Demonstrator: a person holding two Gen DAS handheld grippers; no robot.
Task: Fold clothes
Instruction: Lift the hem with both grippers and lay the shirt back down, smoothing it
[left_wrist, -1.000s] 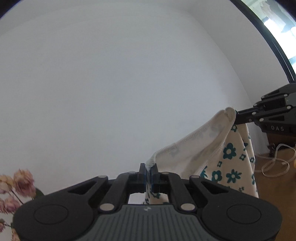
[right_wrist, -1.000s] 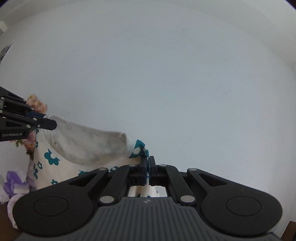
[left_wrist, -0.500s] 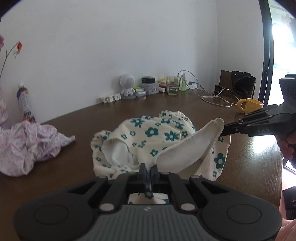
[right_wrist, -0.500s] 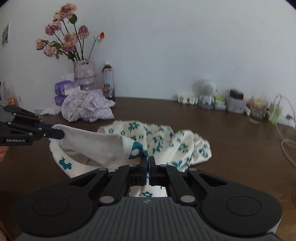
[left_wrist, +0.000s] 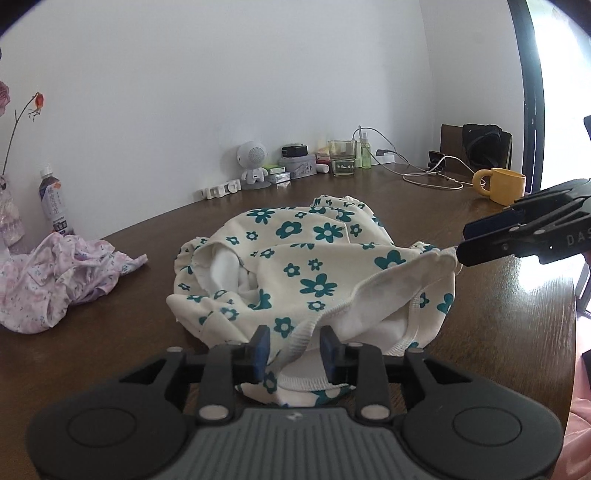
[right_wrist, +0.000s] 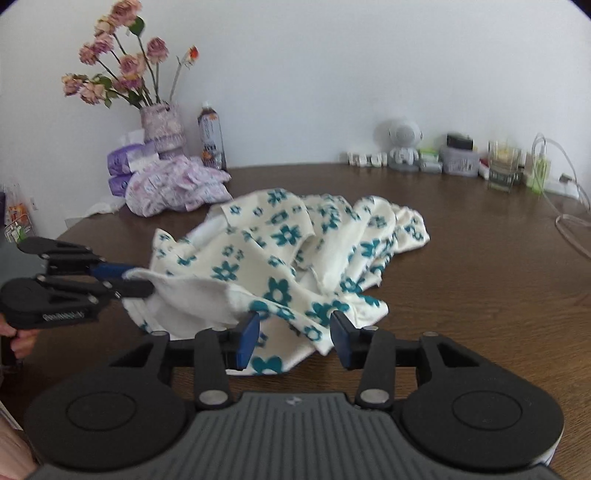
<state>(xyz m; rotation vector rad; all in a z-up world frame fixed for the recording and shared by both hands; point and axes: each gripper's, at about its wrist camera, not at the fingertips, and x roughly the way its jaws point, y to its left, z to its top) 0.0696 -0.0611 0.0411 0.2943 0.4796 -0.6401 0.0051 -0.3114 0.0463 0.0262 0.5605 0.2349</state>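
Left wrist view, and the cream knit garment with the teal flower print (left_wrist: 314, 258) lies in a rumpled heap on the dark brown wooden table (left_wrist: 498, 314). It is bunched and layered, its white inside showing, nowhere near flat. Its ribbed hem (left_wrist: 369, 295) runs straight through the left gripper (left_wrist: 295, 350), whose blue pads stand wide apart, holding nothing. Over on the right wrist view it's the same picture: the right gripper (right_wrist: 293, 339) is spread wide, with cloth lying loose between its fingers.

So where's the danger? Close either gripper now and, to my eye, it could bite two layers at once, since the hem is doubled over right there. Lift that and the garment would come up twisted. Fold the heap as it lies and the creases would probably be trapped inside.

Looking outward, the near edge of the garment sits close to the table's edge, and a careless tug could slide it off.

The yellow ceramic mug (left_wrist: 500, 184) stands just behind the right gripper, so a wide swing could clip it. The white charging cable (left_wrist: 432, 182) trails nearby, ready to snag.

On the left, the pink-and-lilac floral garment (left_wrist: 62, 273) lies crumpled but well apart.
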